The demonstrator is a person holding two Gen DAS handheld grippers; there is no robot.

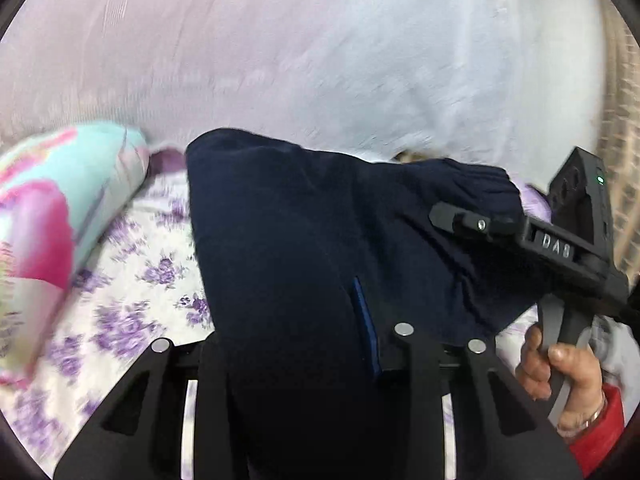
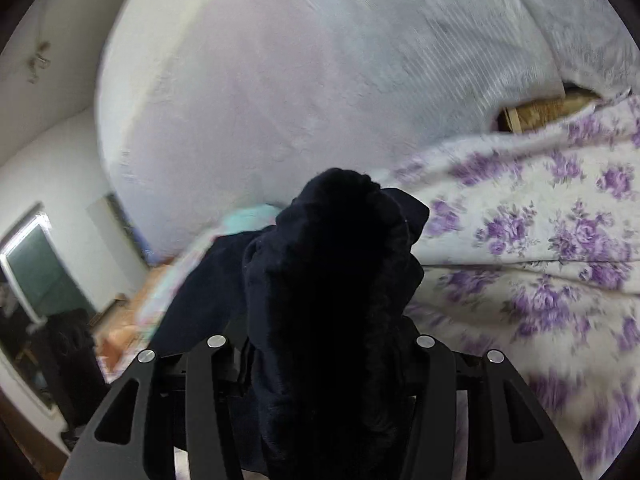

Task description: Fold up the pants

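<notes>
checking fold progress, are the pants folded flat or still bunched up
Bunched: the pants hang crumpled between the left gripper and right gripper, above the bedsheet.

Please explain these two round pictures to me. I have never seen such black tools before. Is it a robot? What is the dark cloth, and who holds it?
No robot: a person holds one two-finger gripper in each hand, each with a fisheye camera looking along its fingers, hence the round pictures. The left camera shows the left gripper shut on the navy pants, and also the right gripper in the person's right hand, clamping another part. The right camera shows that same bunched cloth close up. Below lie a floral bedsheet and a colourful pillow.
</notes>
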